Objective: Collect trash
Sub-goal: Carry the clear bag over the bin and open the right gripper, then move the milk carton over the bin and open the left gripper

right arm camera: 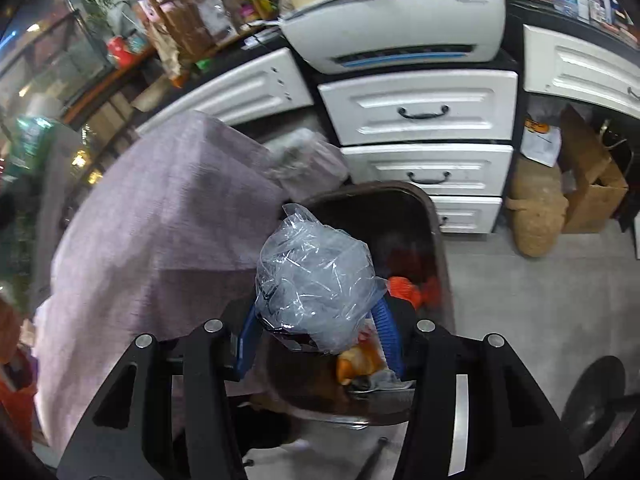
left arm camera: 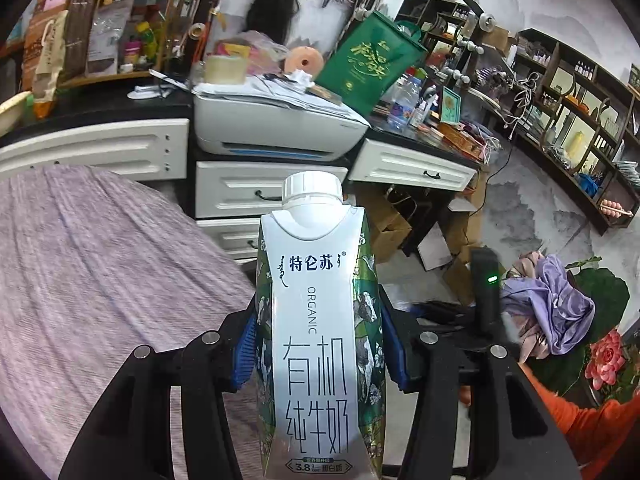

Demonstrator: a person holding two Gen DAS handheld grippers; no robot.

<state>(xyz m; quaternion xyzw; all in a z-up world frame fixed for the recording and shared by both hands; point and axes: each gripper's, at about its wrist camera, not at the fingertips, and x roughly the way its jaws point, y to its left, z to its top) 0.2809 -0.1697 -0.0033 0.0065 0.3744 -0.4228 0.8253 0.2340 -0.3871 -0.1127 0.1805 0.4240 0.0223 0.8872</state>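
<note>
Our left gripper point(left arm camera: 320, 348) points level toward the white drawer unit point(left arm camera: 256, 196), its blue pads point(left arm camera: 245, 350) clamped on an organic milk carton point(left arm camera: 318, 332) held upright, white cap point(left arm camera: 312, 189) on top, above the edge of the purple-grey cloth point(left arm camera: 100, 280). Our right gripper point(right arm camera: 316, 332) tilts down over the brown trash bin point(right arm camera: 436, 240), jaws closed on a crumpled clear plastic bag point(right arm camera: 316, 276). The bag hangs above the bin's mouth; orange scraps point(right arm camera: 404, 288) lie inside. A white printer point(right arm camera: 396, 28) sits on the counter behind.
</note>
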